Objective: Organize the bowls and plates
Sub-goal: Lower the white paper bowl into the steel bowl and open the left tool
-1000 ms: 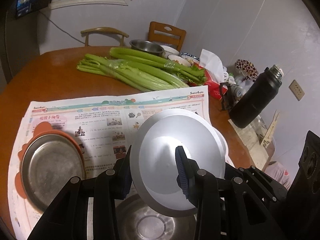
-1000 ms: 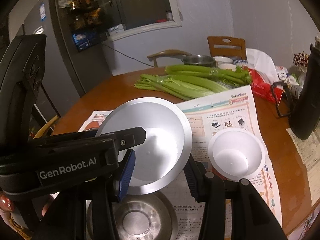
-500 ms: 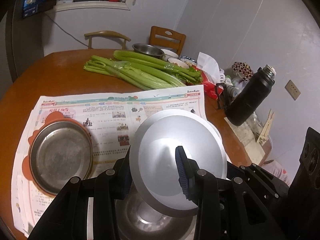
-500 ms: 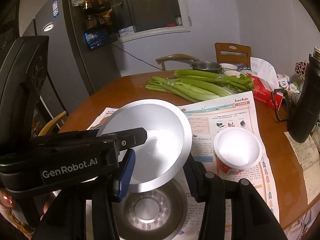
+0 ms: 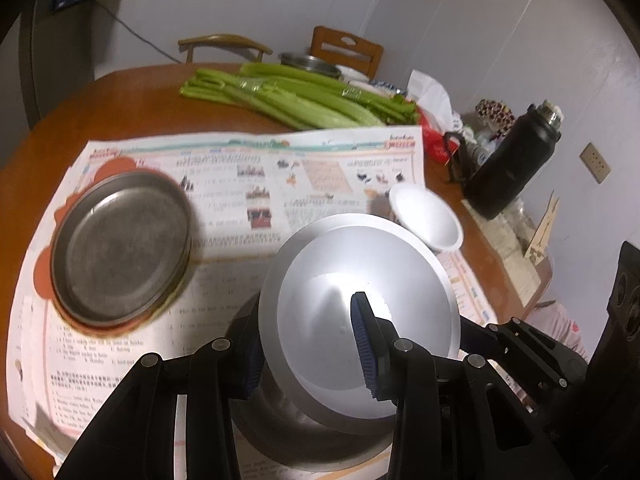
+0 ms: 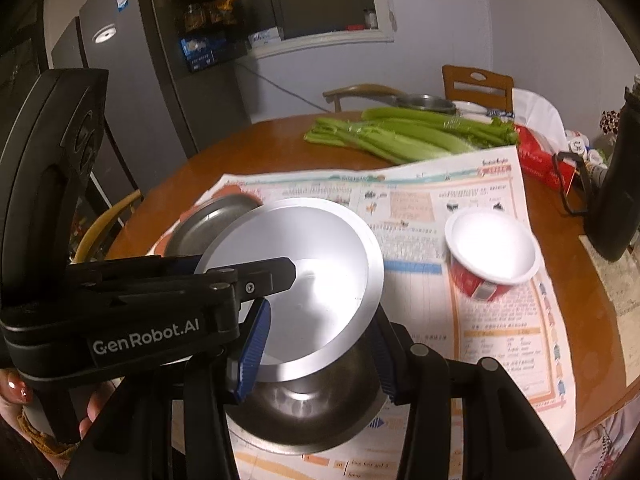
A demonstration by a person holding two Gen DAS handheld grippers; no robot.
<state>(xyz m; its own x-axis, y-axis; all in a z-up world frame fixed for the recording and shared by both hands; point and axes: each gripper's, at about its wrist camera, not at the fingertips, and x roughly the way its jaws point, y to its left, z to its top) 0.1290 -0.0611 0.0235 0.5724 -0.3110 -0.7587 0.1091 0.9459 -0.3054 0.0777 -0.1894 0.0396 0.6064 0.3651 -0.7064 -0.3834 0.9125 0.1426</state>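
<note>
My left gripper [image 5: 306,354] is shut on the rim of a tilted silver aluminium plate [image 5: 360,312], held above a steel bowl [image 5: 304,440] on the newspaper. In the right wrist view the same plate [image 6: 296,280] hangs over the steel bowl [image 6: 304,412], with the left gripper's fingers [image 6: 272,274] clamped on its near-left rim. My right gripper [image 6: 316,354] is open, its blue pads either side of the bowl. A steel plate on an orange mat [image 5: 120,248] lies to the left. A small white bowl with a red side [image 6: 490,252] stands to the right.
A newspaper [image 5: 256,184] covers the round wooden table [image 5: 100,104]. Celery stalks [image 5: 296,100] lie behind it, with more bowls [image 5: 308,62] and chairs beyond. A black flask [image 5: 516,160] and a red packet [image 6: 544,160] stand at the right.
Both grippers have risen and pulled back. The silver plate stays in the left gripper over the steel bowl, and the steel plate and white bowl now show more fully.
</note>
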